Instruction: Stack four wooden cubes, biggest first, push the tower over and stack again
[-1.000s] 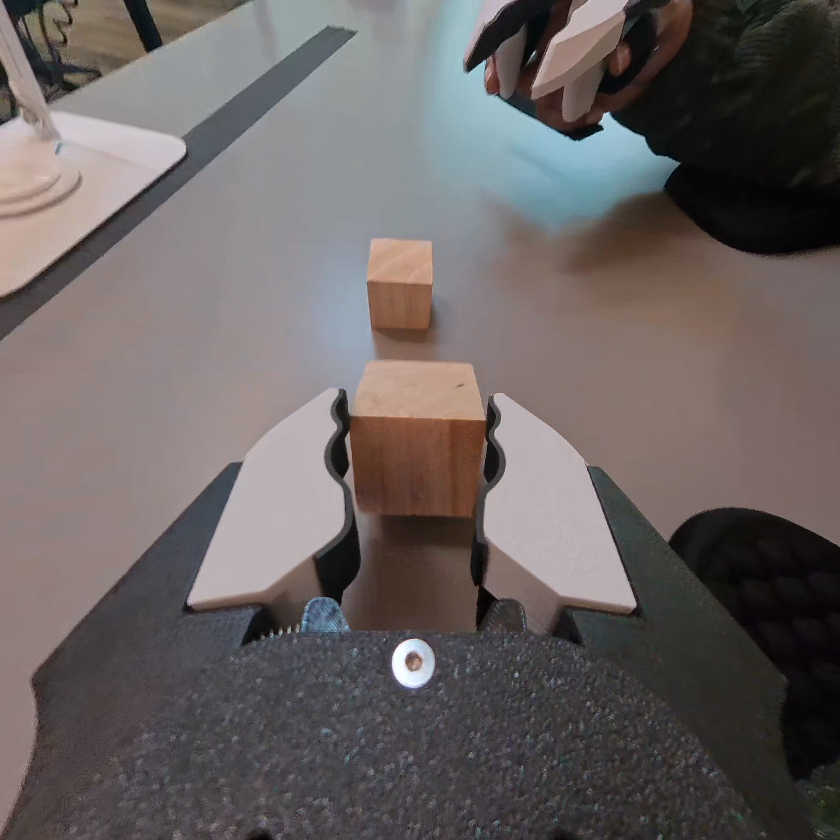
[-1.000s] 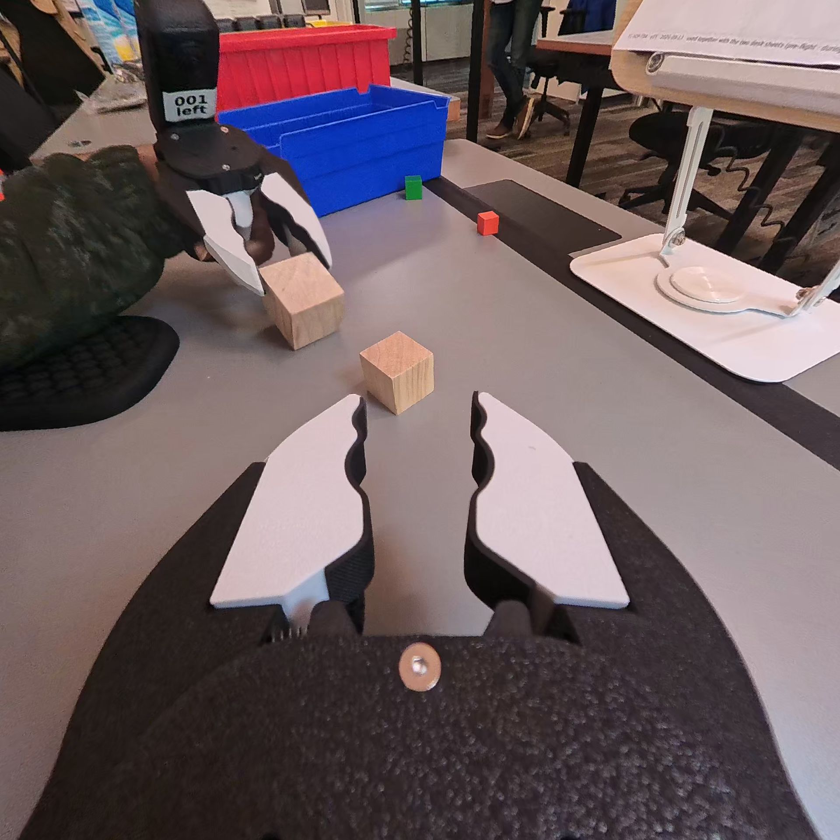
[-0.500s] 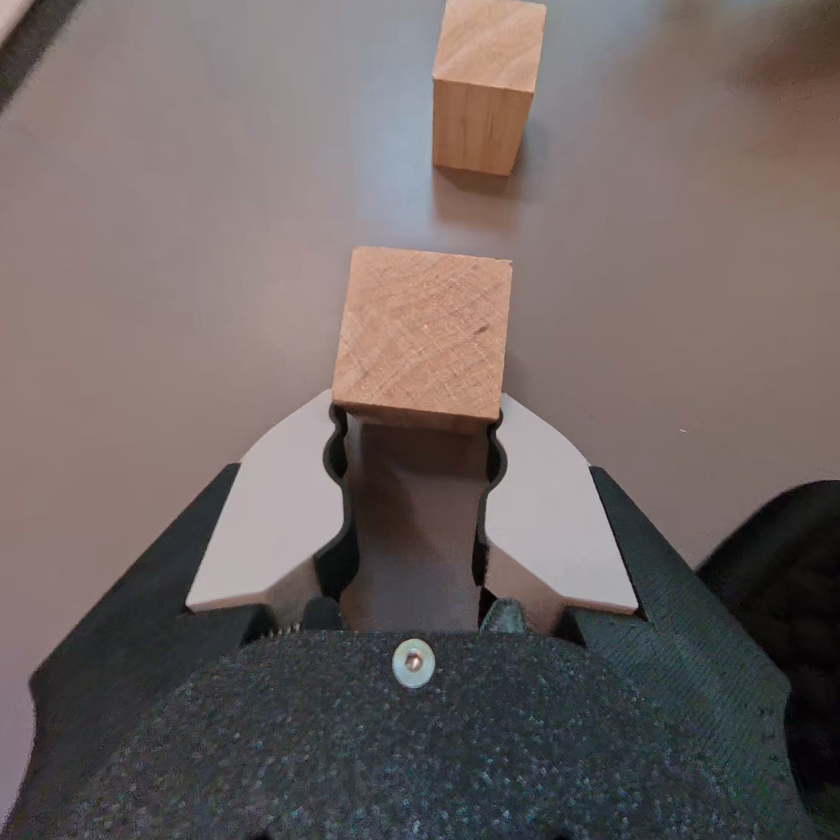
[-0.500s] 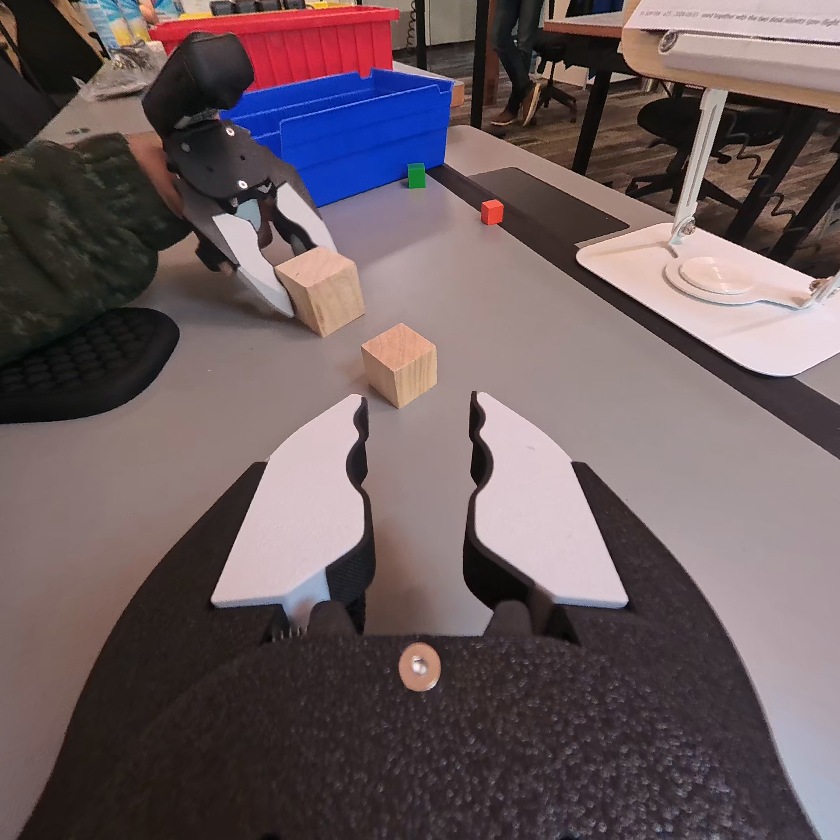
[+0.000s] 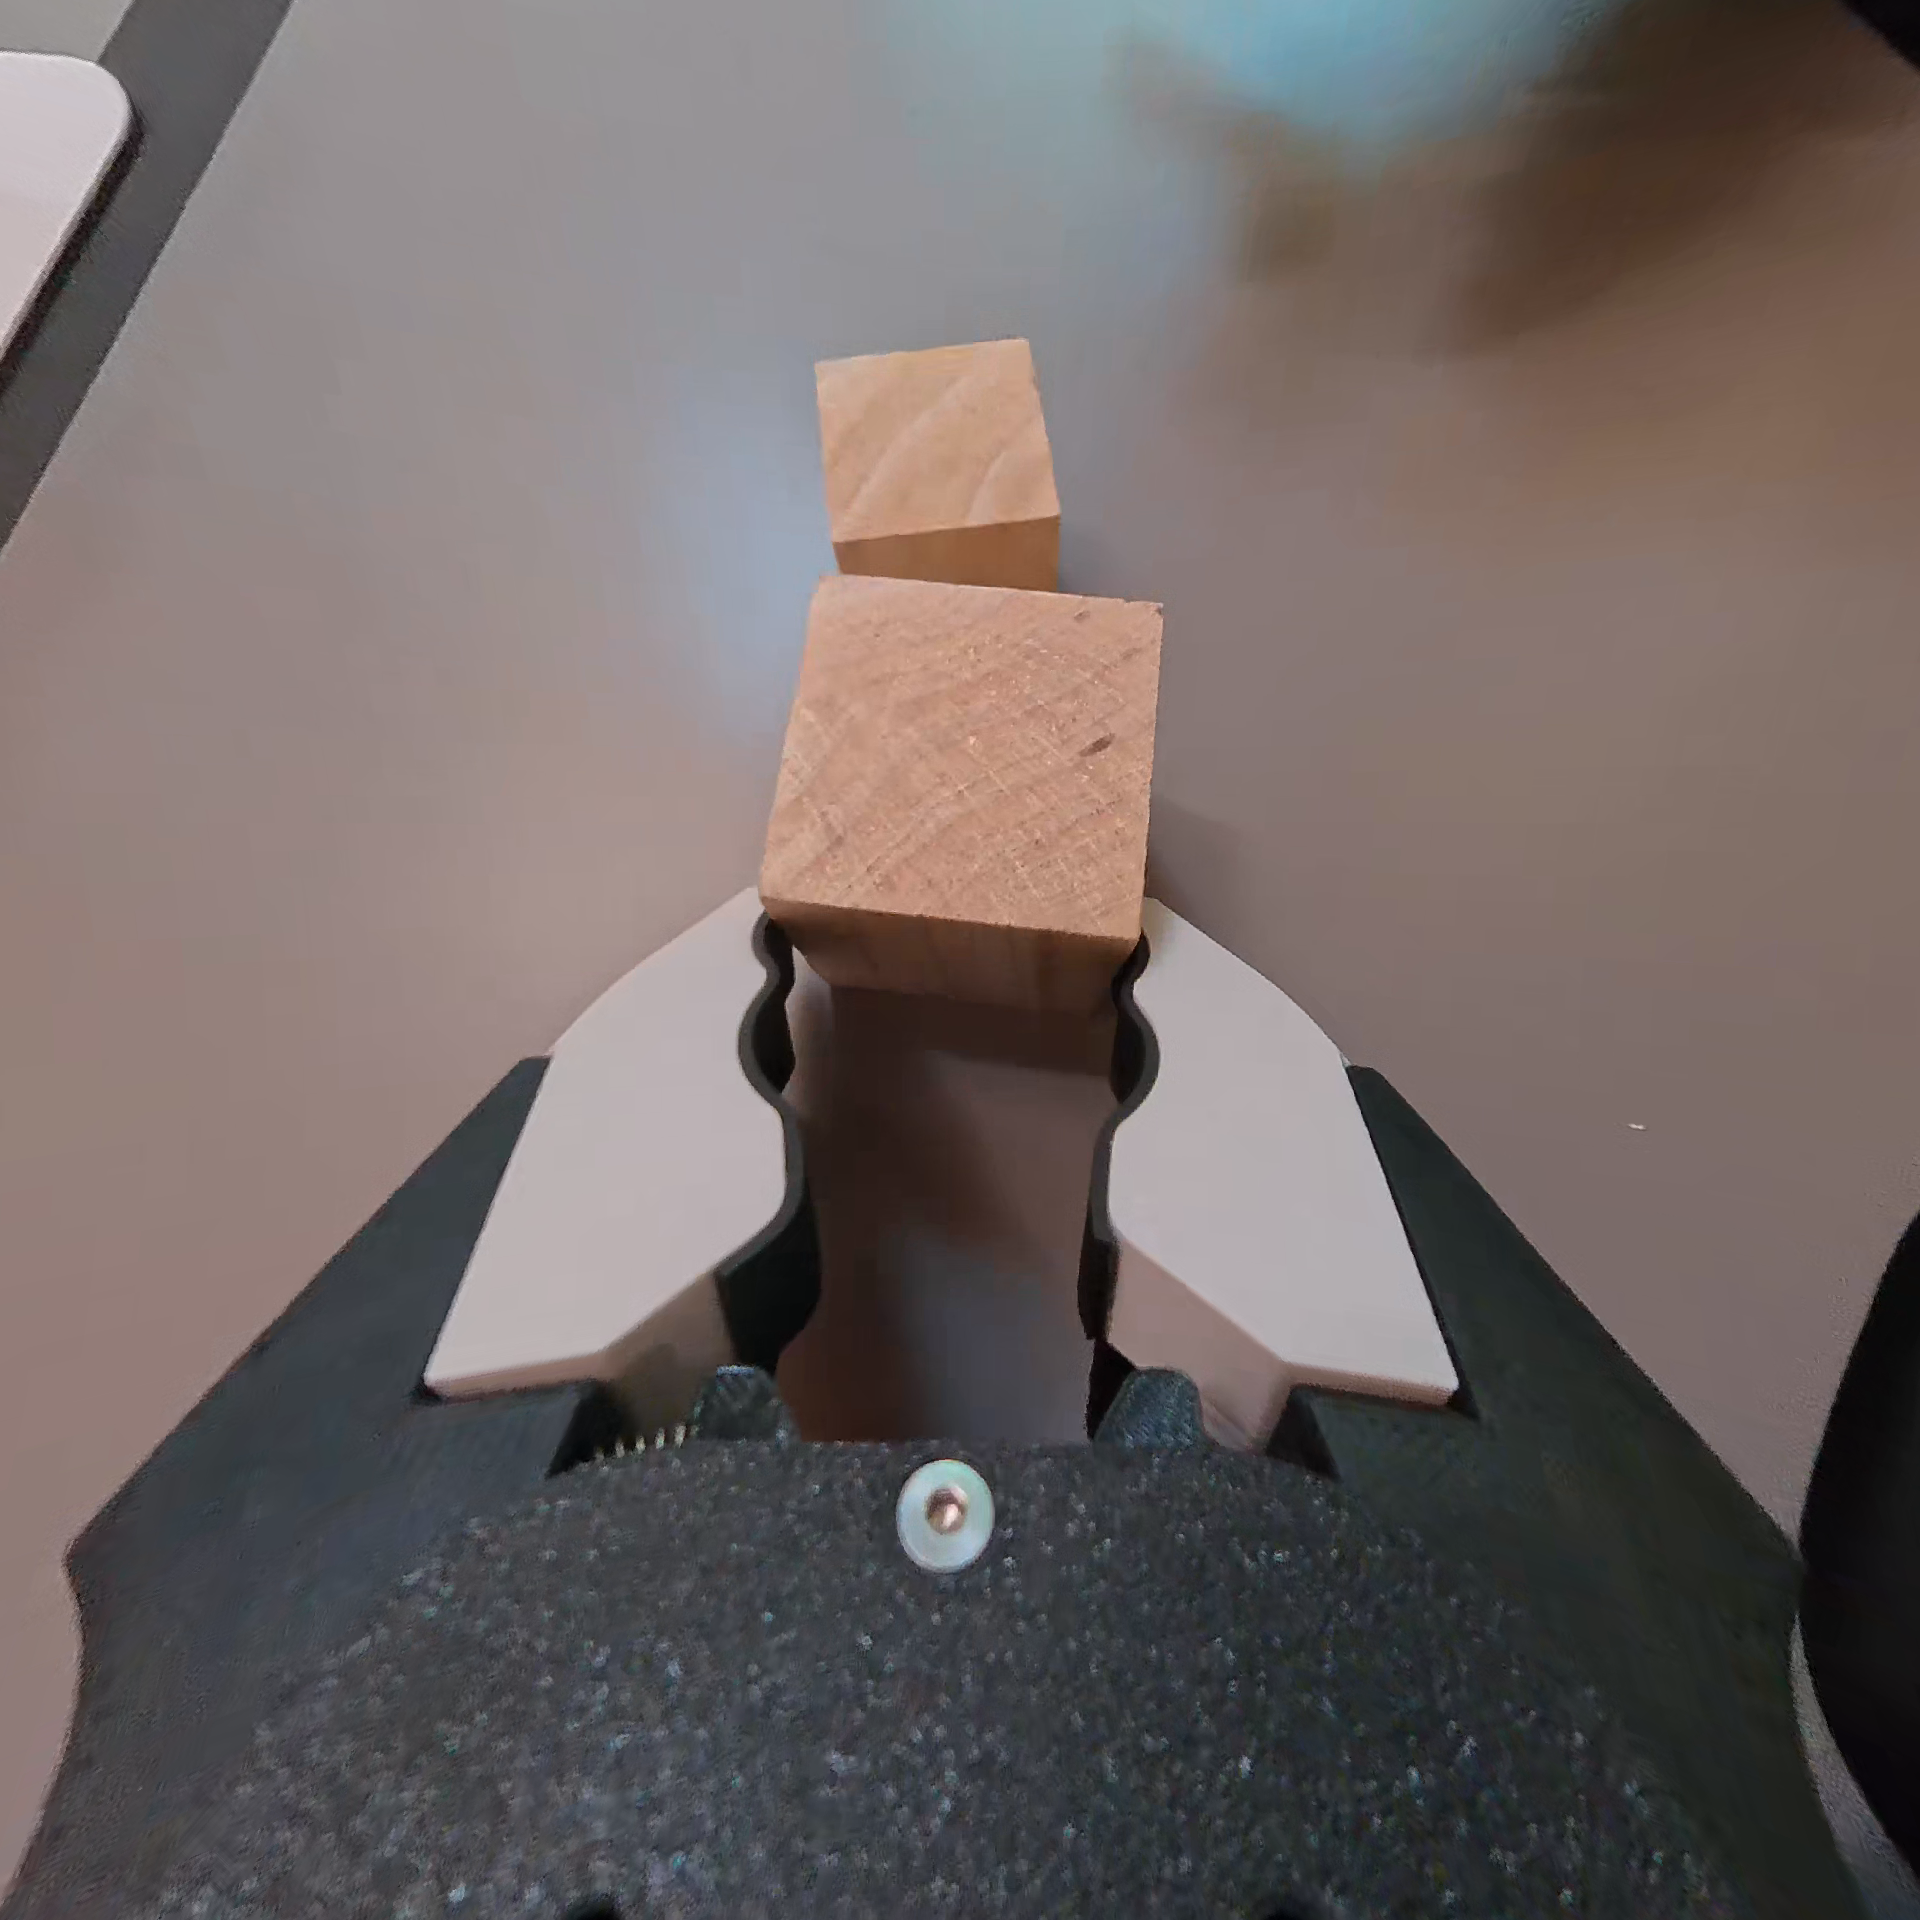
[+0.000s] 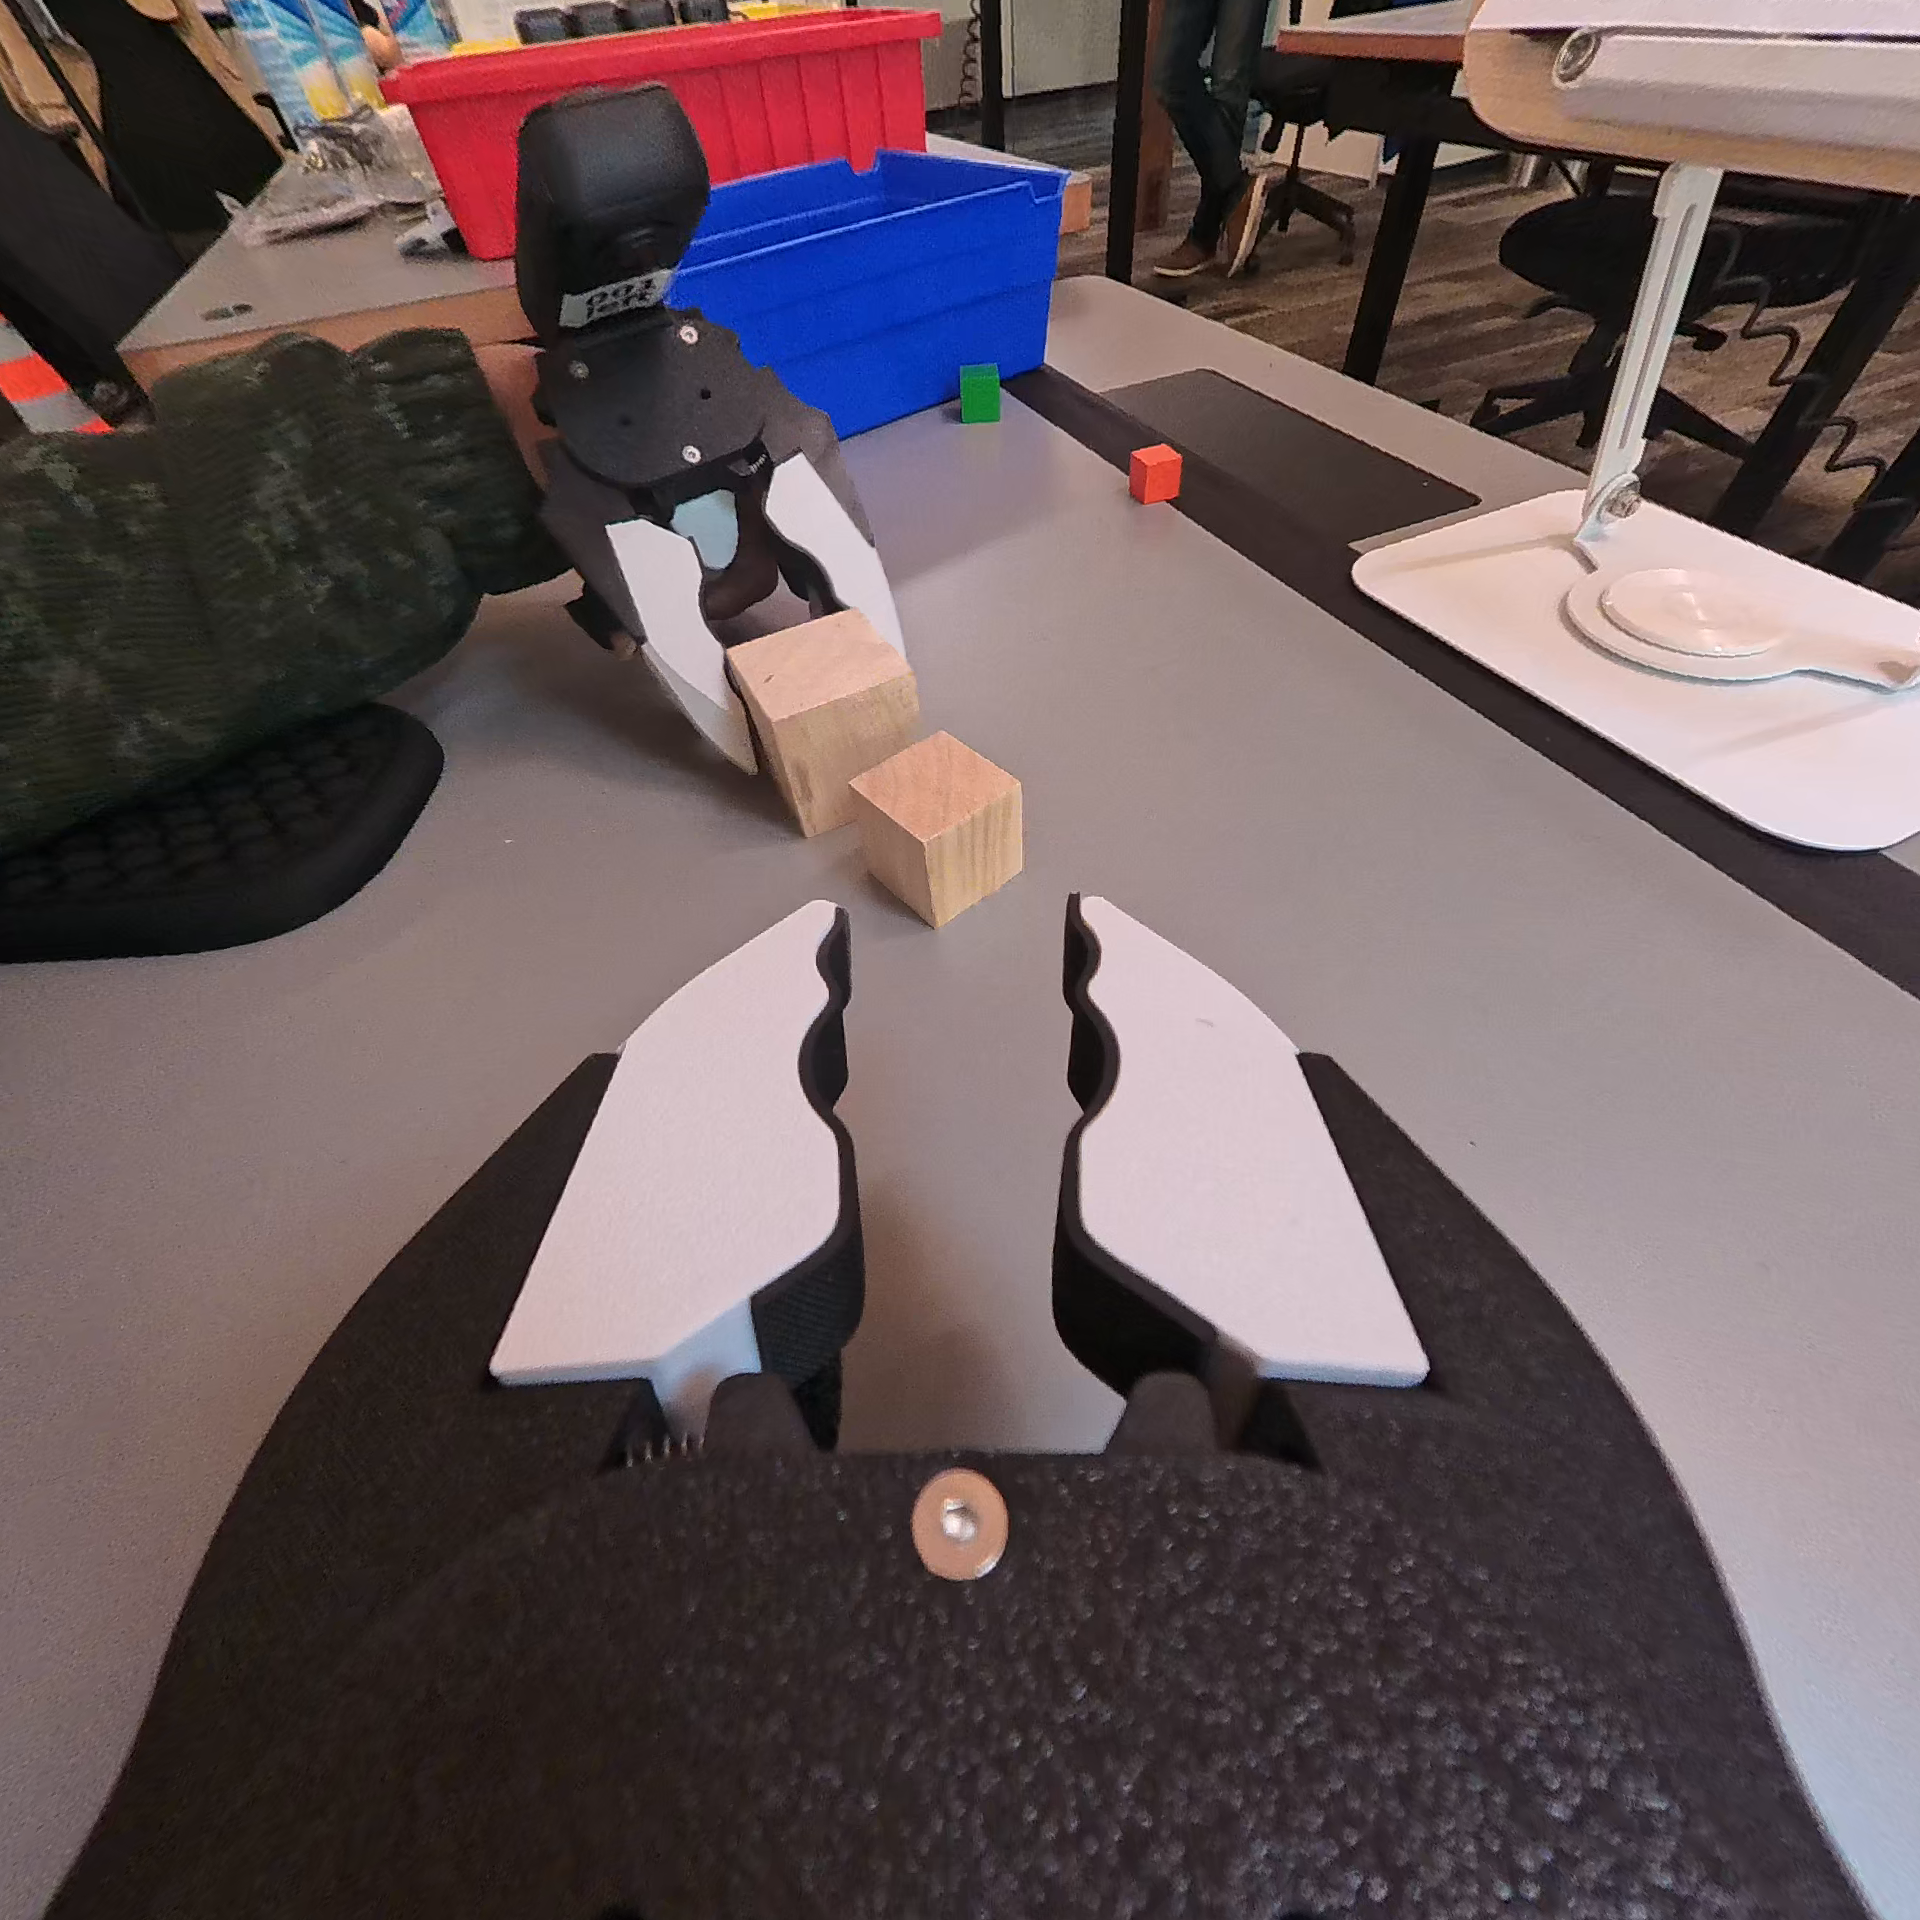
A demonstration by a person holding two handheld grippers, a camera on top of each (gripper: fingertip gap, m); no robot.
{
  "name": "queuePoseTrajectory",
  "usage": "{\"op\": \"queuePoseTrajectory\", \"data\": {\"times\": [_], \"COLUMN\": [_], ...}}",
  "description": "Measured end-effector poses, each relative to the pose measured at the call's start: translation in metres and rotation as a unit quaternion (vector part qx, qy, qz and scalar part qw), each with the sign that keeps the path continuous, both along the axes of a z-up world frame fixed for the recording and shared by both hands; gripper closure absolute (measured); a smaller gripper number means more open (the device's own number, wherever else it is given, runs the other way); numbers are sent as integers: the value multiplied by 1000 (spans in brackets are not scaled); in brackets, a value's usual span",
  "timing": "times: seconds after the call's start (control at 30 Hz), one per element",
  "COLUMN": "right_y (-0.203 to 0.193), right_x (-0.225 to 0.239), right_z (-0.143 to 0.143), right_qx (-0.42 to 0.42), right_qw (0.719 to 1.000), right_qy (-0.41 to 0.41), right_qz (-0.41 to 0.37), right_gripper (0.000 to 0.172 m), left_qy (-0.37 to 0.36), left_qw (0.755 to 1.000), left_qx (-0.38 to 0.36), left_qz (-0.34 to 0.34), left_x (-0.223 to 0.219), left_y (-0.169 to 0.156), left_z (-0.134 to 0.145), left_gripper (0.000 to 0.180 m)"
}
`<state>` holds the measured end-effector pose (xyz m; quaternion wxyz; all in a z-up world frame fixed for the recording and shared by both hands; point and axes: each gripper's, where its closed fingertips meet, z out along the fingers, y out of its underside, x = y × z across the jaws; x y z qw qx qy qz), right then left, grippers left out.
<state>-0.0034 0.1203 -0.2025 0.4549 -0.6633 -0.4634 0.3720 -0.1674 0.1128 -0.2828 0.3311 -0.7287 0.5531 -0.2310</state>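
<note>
On the grey table [image 6: 1299, 831], left gripper [image 5: 951, 935] clamping larger wooden cube [image 5: 966, 769], now beside smaller cube [image 5: 935, 457], right gripper [image 6: 956, 914] open.

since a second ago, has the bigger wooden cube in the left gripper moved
Yes. In the right wrist view the larger cube, held by the left gripper, has come toward the smaller cube, which stayed put; they now sit side by side, nearly touching.

Even indoor light, soft shadows; left wrist view dimmer, top-right blurred; wide-angle edge distortion
</note>
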Motion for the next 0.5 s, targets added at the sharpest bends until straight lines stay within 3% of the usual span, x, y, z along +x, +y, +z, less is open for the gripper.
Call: {"op": "queuePoseTrajectory", "data": {"times": [0.2, 0.33, 0.5], "right_y": [0, -1, -1], "right_x": [1, 0, 0], "right_z": [1, 1, -1], "right_qx": [0, 2, 2], "right_qw": [1000, 1000, 1000], "right_qy": [-1, -3, -7], "right_qz": [1, 3, 3], "right_gripper": [132, 133, 133], "left_qy": [-5, -38, -41], "left_qw": [998, 996, 996], "left_qx": [8, 9, 25], "left_qz": [57, 76, 72], "left_x": [-19, -27, -15], "left_y": [12, 9, 9], "left_z": [3, 15, 16], "left_gripper": [114, 126, 112]}}
